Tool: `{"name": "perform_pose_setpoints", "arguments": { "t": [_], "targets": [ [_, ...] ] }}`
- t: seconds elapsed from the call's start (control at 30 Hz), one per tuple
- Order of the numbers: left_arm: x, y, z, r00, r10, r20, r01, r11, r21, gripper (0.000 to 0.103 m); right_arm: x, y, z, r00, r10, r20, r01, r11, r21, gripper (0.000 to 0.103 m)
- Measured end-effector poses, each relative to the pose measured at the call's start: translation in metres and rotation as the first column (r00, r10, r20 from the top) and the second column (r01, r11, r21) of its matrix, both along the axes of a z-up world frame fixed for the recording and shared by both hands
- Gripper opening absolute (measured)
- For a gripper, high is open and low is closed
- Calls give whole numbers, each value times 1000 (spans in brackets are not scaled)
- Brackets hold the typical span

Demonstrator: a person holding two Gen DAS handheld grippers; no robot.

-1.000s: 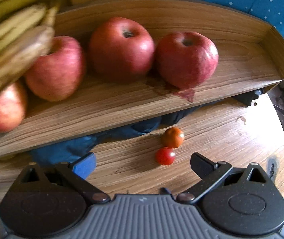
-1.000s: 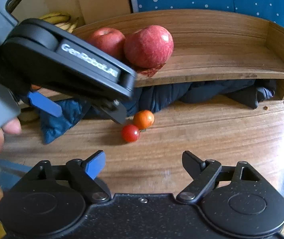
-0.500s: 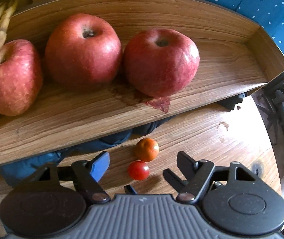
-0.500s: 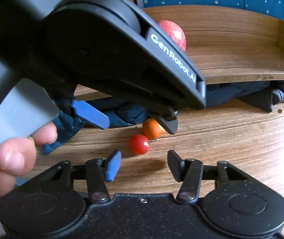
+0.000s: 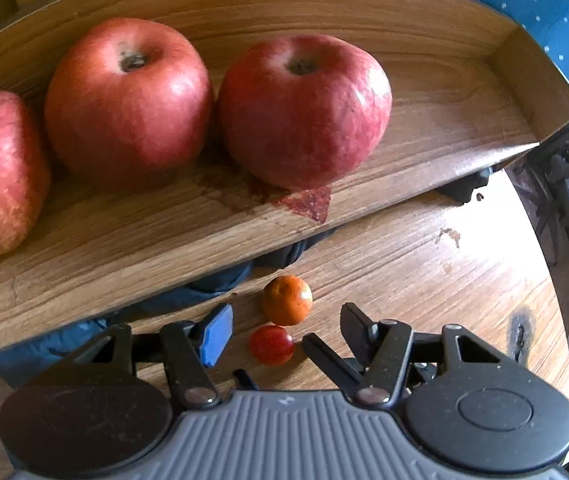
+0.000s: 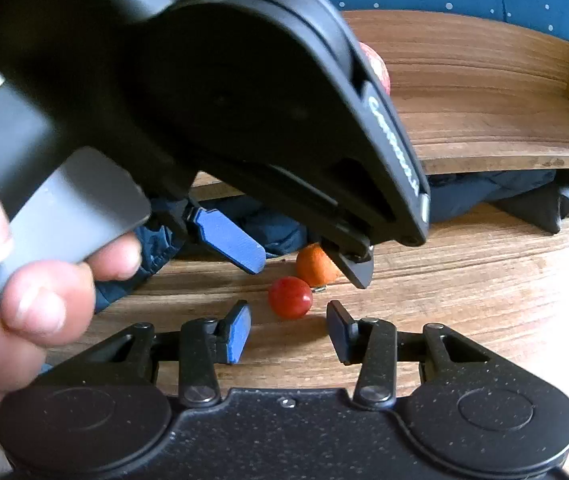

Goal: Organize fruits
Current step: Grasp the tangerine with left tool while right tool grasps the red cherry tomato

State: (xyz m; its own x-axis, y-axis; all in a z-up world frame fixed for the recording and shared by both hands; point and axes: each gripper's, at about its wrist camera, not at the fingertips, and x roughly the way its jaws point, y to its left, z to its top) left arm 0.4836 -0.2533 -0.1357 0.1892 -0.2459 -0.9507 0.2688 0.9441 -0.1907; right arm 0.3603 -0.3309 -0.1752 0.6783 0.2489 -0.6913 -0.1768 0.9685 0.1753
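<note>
A small orange fruit (image 5: 286, 300) and a red cherry tomato (image 5: 271, 345) lie touching on the wooden table (image 5: 424, 272), just in front of the shelf. My left gripper (image 5: 284, 316) points steeply down over them. Its jaws are closing, with the orange fruit (image 6: 314, 266) between the blue finger (image 6: 232, 240) and the black finger (image 6: 354, 272), and no pad visibly presses on it. My right gripper (image 6: 287, 312) sits low in front of the tomato (image 6: 290, 297). Its jaws are closing too, with the tomato just ahead of its fingertips and untouched.
Three red apples (image 5: 304, 108) stand on a curved wooden shelf (image 5: 464, 128) above the table. Dark blue cloth (image 6: 496, 192) is stuffed under the shelf. A person's hand (image 6: 24, 300) holds the left gripper's handle. The table's rounded edge (image 5: 560, 320) runs at the right.
Both grippers' jaws have narrowed. The left gripper has shifted right and sunk over the two small fruits, so the bananas have left its view. In the right view it now covers most of the shelf.
</note>
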Motion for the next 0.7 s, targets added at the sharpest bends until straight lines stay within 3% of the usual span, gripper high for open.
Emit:
{"name": "perform_pose_setpoints", "arguments": {
  "t": [0.17, 0.33, 0.7],
  "targets": [
    [1, -3, -3, 1000, -14, -15, 14, 1000, -3, 48, -8, -4, 0, 1000, 2, 10, -2, 1000, 3, 37],
    [2, -2, -8, 1000, -7, -21, 7, 1000, -3, 43, -13, -7, 5, 1000, 7, 12, -7, 1000, 10, 25],
    [5, 7, -9, 999, 26, -20, -26, 1000, -17, 30, -17, -14, 3, 1000, 21, 12, -21, 1000, 18, 24]
  ]
}}
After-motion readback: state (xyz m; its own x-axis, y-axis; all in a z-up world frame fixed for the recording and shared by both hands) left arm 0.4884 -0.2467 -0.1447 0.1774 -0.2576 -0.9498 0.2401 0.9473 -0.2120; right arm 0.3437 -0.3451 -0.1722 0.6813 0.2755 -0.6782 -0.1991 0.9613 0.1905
